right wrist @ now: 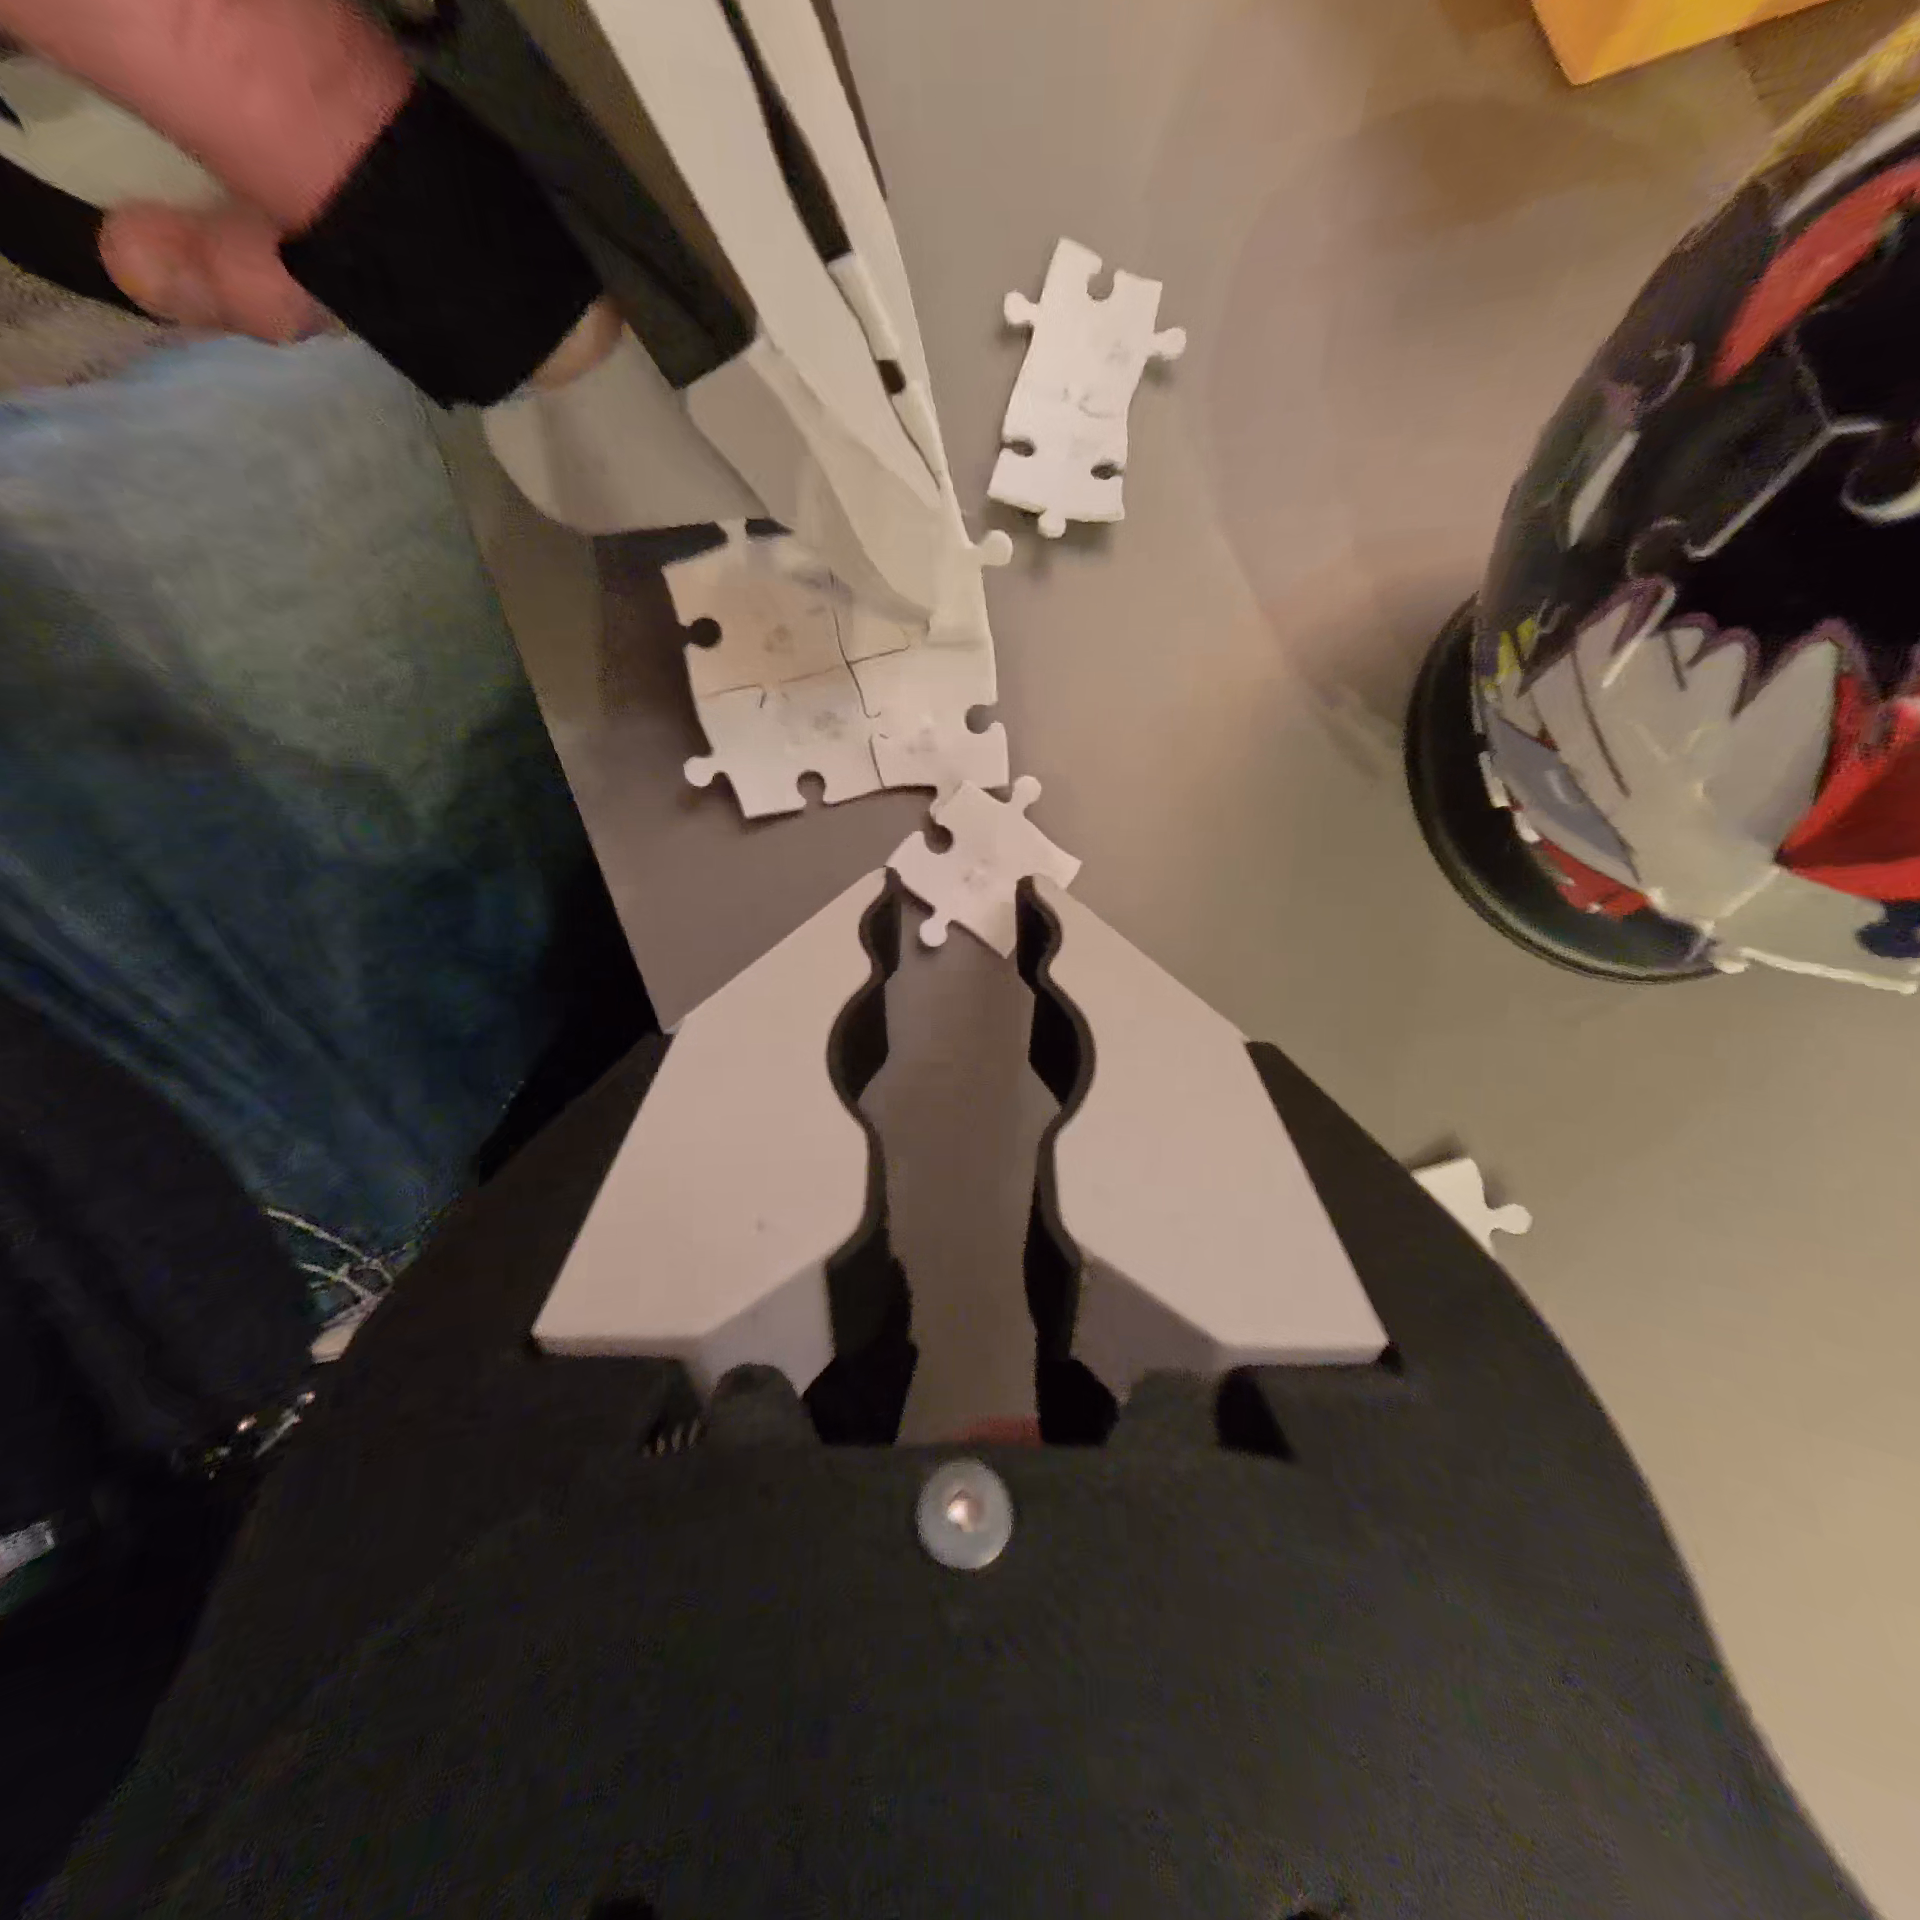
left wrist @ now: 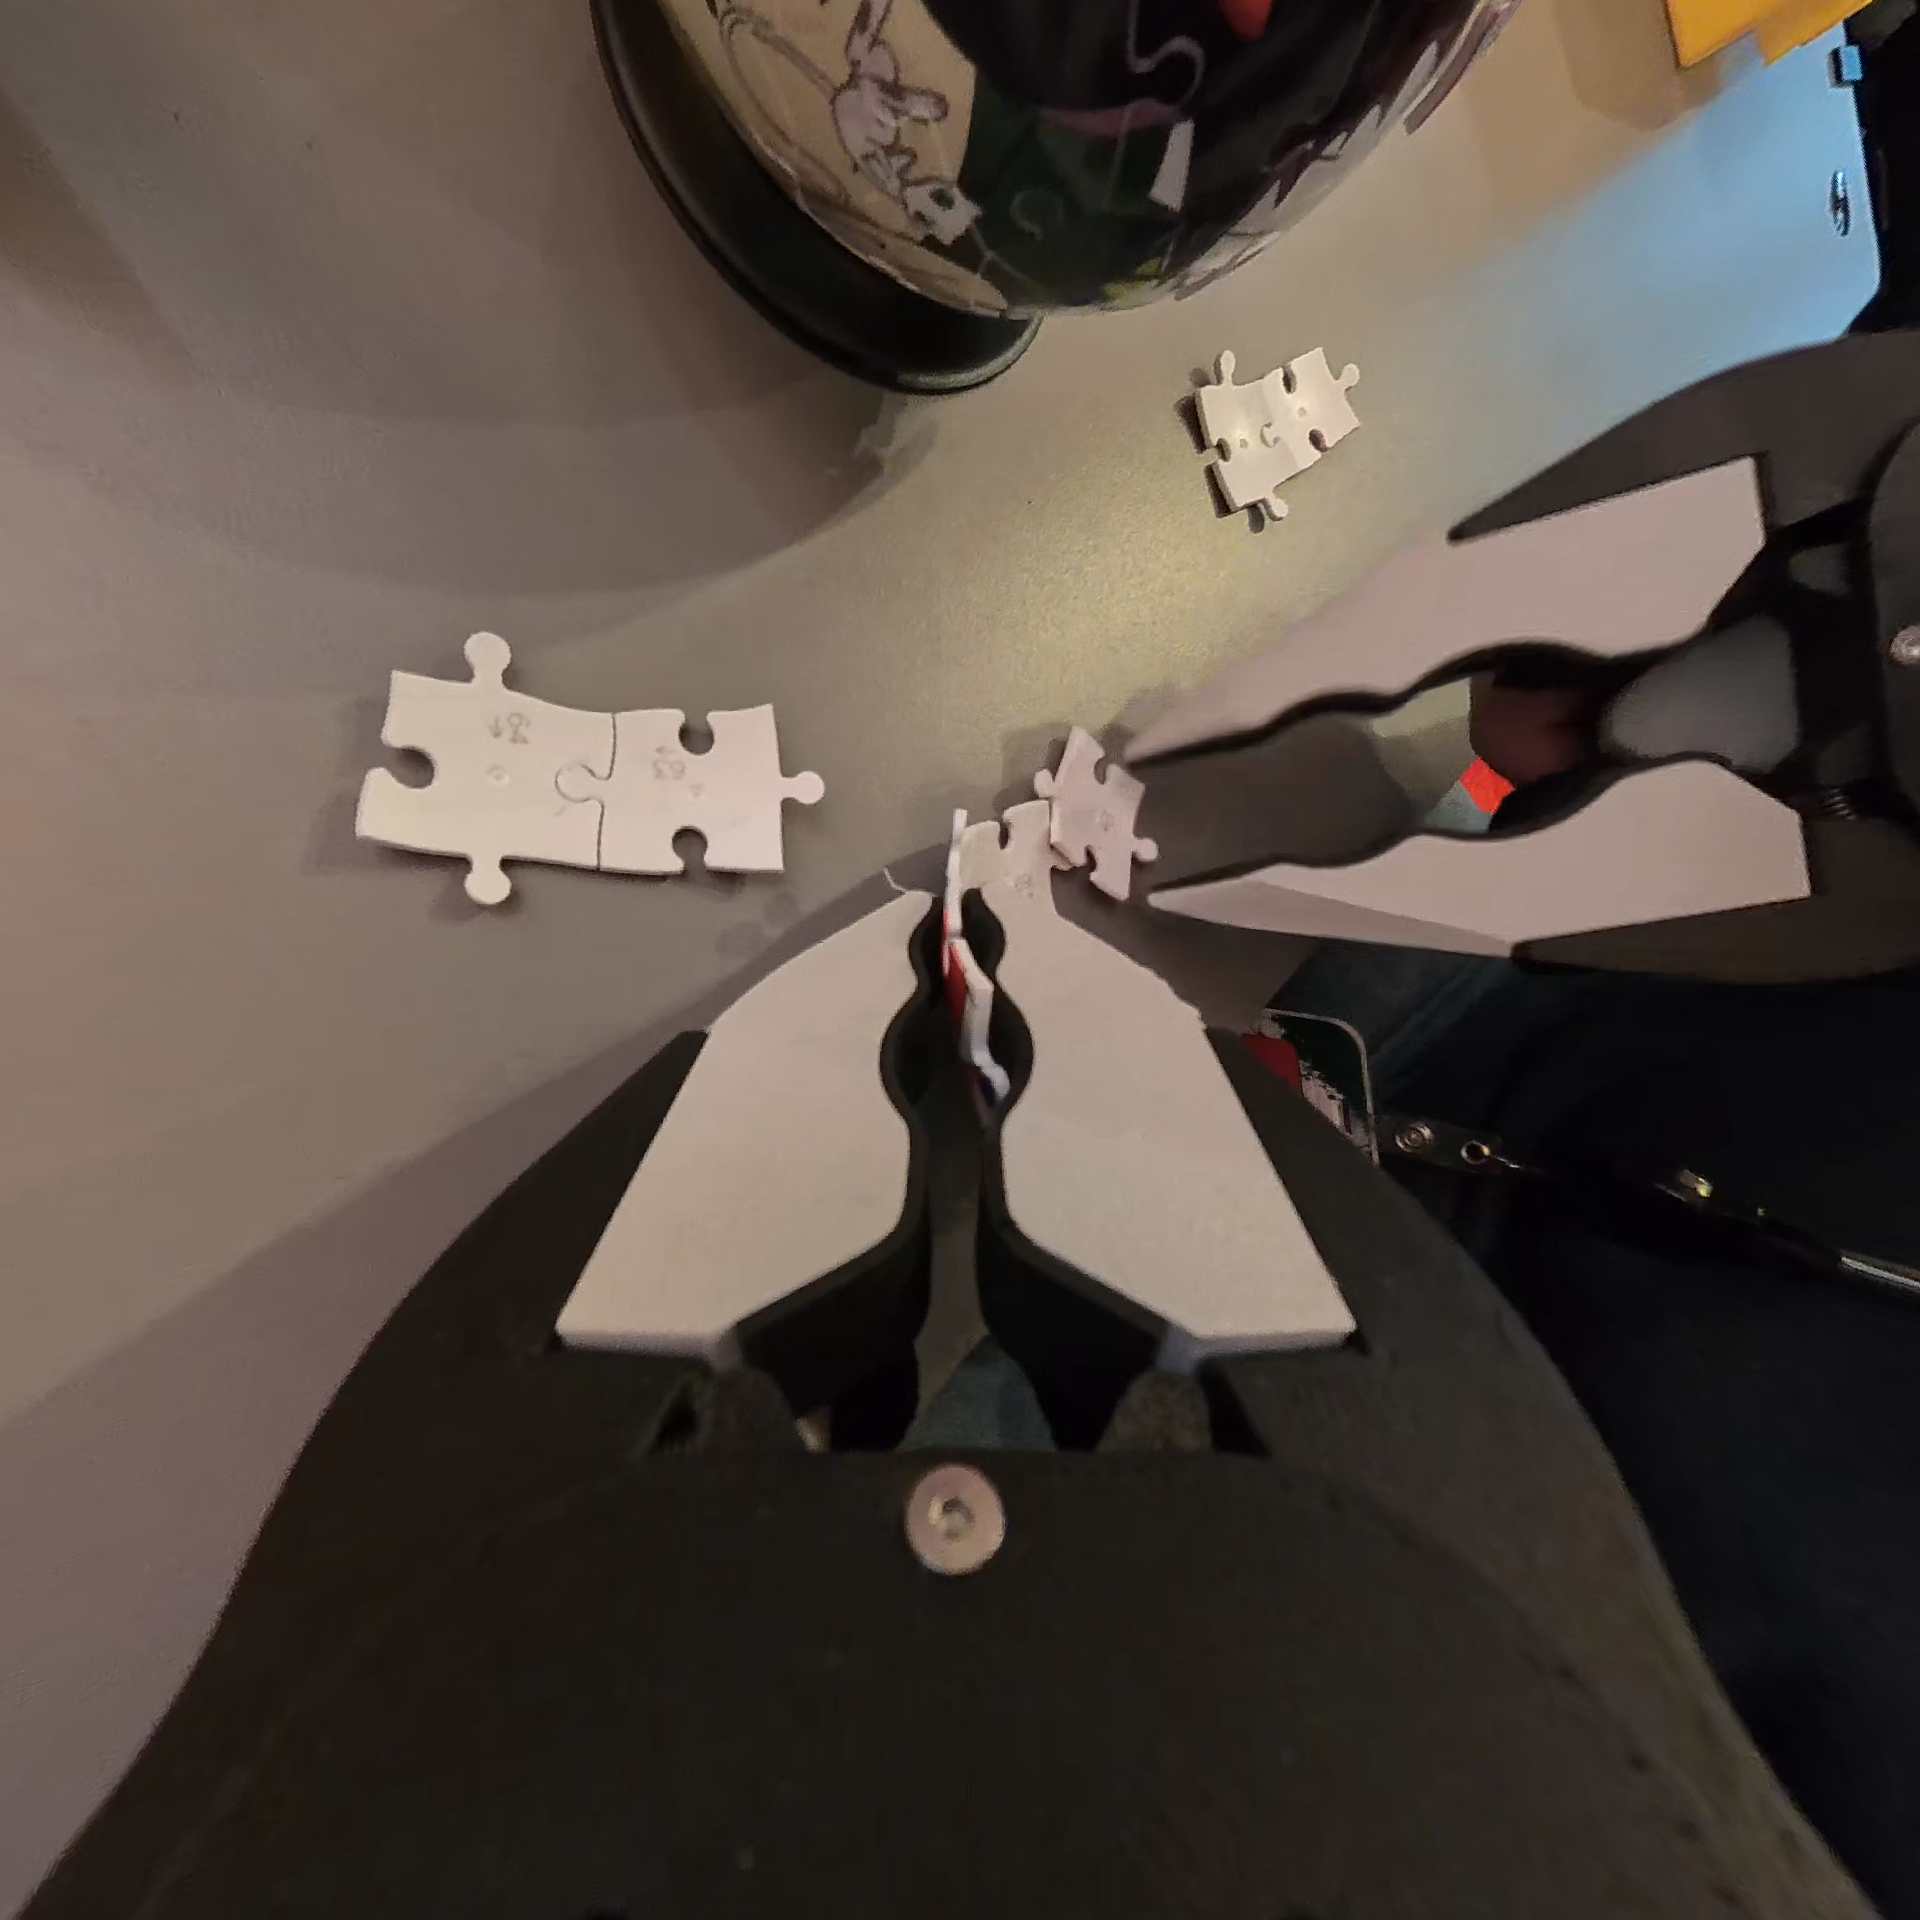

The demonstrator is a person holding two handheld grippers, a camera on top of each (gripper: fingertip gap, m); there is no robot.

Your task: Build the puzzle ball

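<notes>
The puzzle ball (left wrist: 1039, 135), dark and glossy with red and white patterns, stands on a black ring base at the back; it also shows in the right wrist view (right wrist: 1714, 623). My left gripper (left wrist: 961, 914) is shut on a joined cluster of white-backed pieces (left wrist: 1013, 852), seen edge-on. The right wrist view shows that cluster (right wrist: 810, 707) flat, under the left gripper (right wrist: 956, 582). My right gripper (right wrist: 956, 899) is shut on a single puzzle piece (right wrist: 982, 857). The single piece (left wrist: 1086, 805) touches the cluster's edge, and the right gripper (left wrist: 1138, 826) reaches in from the right.
A joined pair of pieces (left wrist: 582, 779) lies face down on the grey table (left wrist: 260, 468), left of my grippers. It also shows in the right wrist view (right wrist: 1081, 405). Another small cluster (left wrist: 1273, 431) lies near the ball's base. A person's hand (right wrist: 208, 104) and lap border the table edge. About 6 cm separates my left fingertips from my right.
</notes>
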